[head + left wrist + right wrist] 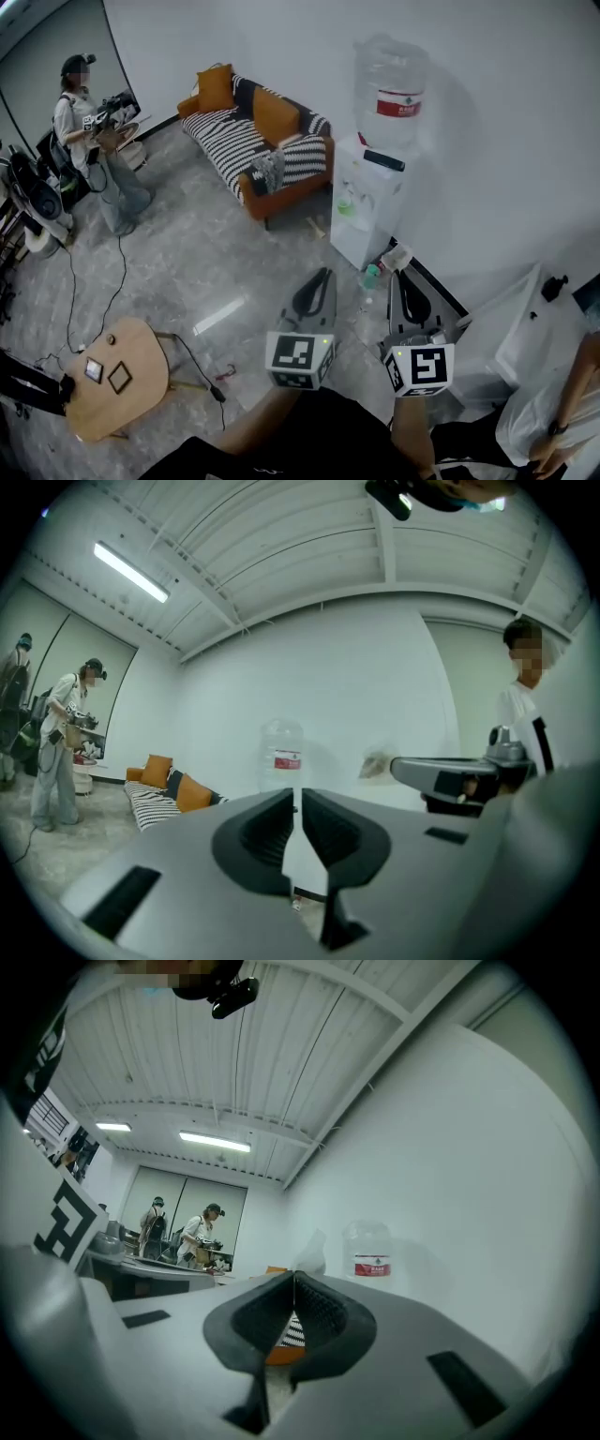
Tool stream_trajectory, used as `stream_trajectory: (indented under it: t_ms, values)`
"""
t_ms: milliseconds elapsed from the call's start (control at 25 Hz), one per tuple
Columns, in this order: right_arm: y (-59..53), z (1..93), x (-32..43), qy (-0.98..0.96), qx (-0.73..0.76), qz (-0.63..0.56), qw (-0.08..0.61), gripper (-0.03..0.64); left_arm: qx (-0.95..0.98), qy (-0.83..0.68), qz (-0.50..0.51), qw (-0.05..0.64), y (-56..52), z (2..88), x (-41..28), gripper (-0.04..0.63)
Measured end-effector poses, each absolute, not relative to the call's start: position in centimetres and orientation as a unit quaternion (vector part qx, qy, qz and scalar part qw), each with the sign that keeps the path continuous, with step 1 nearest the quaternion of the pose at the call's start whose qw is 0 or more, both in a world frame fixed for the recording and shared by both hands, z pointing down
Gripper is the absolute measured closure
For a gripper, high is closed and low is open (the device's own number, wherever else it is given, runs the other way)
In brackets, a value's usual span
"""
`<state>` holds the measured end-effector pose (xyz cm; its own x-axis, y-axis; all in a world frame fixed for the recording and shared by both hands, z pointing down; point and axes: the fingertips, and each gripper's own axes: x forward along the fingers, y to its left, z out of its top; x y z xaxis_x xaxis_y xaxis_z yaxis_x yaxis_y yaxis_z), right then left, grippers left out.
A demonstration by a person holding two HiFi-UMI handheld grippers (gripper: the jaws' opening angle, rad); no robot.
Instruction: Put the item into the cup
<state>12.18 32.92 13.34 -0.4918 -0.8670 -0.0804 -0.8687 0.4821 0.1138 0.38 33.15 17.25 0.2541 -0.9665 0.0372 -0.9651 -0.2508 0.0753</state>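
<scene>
With the left gripper and right gripper both pressed together on nothing and no cup or item in view, it seems best to look down first and then spread one gripper.

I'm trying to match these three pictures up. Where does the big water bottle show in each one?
Head view: water bottle upper right, atop the dispenser.
Left gripper view: water bottle at centre, just above the jaws.
Right gripper view: water bottle right of centre.
Shared landmark: the striped sofa, left of the bottle.
</scene>
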Motion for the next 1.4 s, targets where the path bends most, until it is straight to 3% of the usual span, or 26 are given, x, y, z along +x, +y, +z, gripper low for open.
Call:
stream_trajectory:
  t_ms: [680, 1120, 1240, 1400]
  values:
    - [14.7, 19.0, 9.3, 0.859, -0.511, -0.023, -0.006, 0.605, 0.777, -0.616, 0.093, 0.097, 12.5, 25.3, -5.7, 0.561]
    - [3.6, 18.9, 3.5, 0.869, -0.489, -0.01, -0.081, 0.604, 0.778, -0.603, 0.047, 0.168, 0.3, 27.3, -9.9, 0.561]
    - [0.7, 19.1, 2.3, 0.879, -0.47, -0.06, -0.063, 0.604, 0.76, -0.622, 0.021, 0.188, -3.6, 27.8, -13.2, 0.561]
    - [-1.9, 19.9, 0.9, 0.88, -0.46, -0.073, -0.097, 0.604, 0.746, -0.641, 0.007, 0.179, -7.2, 26.7, -17.0, 0.56]
